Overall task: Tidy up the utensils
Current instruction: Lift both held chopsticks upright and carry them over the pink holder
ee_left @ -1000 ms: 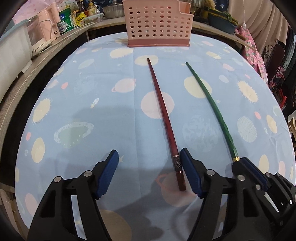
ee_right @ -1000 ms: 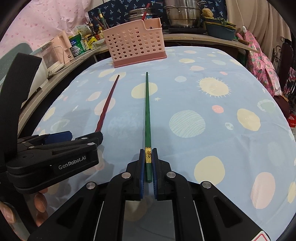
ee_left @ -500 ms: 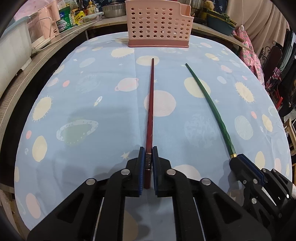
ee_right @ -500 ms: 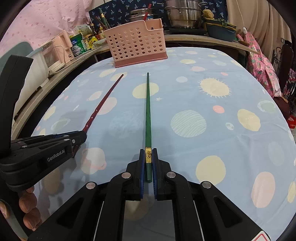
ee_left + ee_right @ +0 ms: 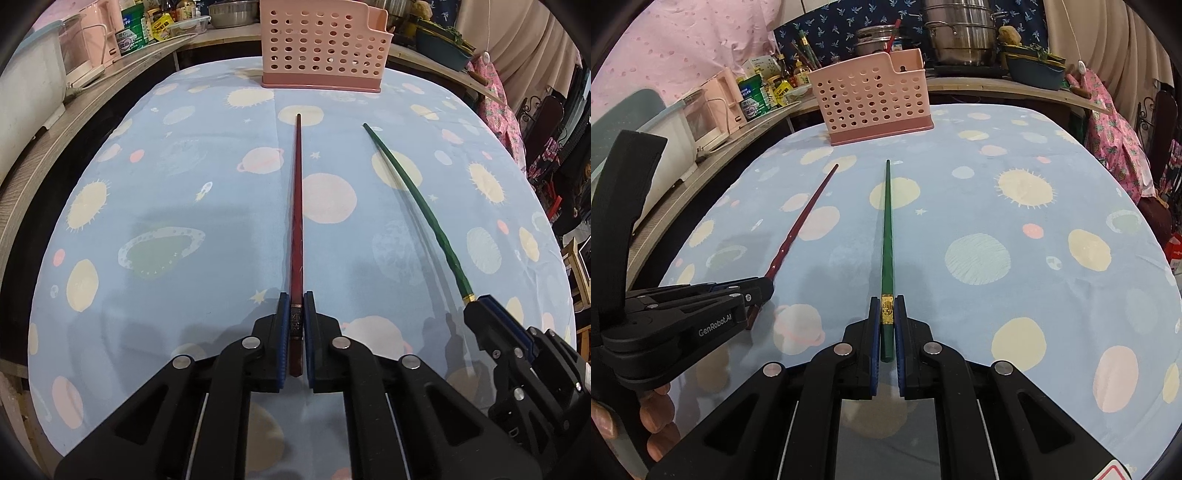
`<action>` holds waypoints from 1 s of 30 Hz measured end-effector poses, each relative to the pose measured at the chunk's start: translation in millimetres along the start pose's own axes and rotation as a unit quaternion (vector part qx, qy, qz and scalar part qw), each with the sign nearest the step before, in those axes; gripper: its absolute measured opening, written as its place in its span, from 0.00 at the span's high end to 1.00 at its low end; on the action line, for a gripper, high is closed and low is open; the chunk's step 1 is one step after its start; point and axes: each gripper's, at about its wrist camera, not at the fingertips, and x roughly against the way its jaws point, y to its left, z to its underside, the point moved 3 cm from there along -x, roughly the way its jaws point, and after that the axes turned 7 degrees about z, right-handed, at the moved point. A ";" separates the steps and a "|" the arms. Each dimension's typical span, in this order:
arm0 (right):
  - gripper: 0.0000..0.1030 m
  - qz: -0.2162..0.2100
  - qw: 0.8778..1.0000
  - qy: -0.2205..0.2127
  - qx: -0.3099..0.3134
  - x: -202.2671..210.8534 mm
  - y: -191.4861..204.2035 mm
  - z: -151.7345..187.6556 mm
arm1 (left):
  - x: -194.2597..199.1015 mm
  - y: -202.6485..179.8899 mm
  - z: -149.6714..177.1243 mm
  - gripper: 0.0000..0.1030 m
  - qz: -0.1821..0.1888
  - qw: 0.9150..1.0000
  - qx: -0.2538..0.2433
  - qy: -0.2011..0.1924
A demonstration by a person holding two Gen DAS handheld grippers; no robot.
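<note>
The left gripper (image 5: 296, 325) pinches the red chopstick (image 5: 296, 221), the right gripper (image 5: 887, 325) the green chopstick (image 5: 886, 229), both pointing across the bench (image 5: 1015, 280) at the pink basket (image 5: 871, 96).

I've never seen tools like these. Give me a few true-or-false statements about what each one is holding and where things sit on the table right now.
1. The left gripper is shut on the long dark red chopstick. True.
2. The right gripper is open and holds nothing. False: it is shut on the long green chopstick.
3. The pink perforated plastic basket stands at the far end of the table. True.
4. Both chopsticks already stand in the basket. False: both point toward it, short of it.
</note>
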 end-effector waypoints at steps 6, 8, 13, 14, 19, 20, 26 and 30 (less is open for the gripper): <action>0.93 -0.005 1.000 -0.016 -0.001 10.0 3.3 -11.9 | 9.2 5.0 -2.7 0.93 -0.003 1.000 0.005 -0.007; 0.93 -0.007 1.000 -0.023 -0.006 13.8 3.4 -17.6 | 14.7 7.3 -4.9 0.93 0.002 1.000 0.009 -0.010; 0.93 -0.007 0.999 -0.047 -0.006 26.0 5.1 -33.4 | 32.4 13.4 -13.4 0.93 0.004 1.000 0.014 -0.028; 0.93 -0.008 0.999 -0.052 -0.007 28.9 4.9 -36.9 | 35.6 15.4 -14.9 0.93 0.007 0.999 0.017 -0.030; 0.93 -0.013 0.997 -0.075 -0.019 42.8 2.8 -54.9 | 54.4 21.5 -25.6 0.93 0.026 0.998 0.032 -0.043; 0.93 -0.013 0.997 -0.079 -0.020 45.1 2.4 -58.0 | 59.1 22.2 -28.9 0.93 0.028 0.998 0.032 -0.048; 0.93 -0.024 0.994 -0.102 -0.032 59.0 -0.9 -80.6 | 85.5 25.7 -49.0 0.93 0.036 0.996 0.035 -0.073; 0.93 -0.025 0.991 -0.125 -0.039 68.5 -2.1 -99.5 | 108.6 28.1 -69.9 0.93 0.033 0.994 0.028 -0.105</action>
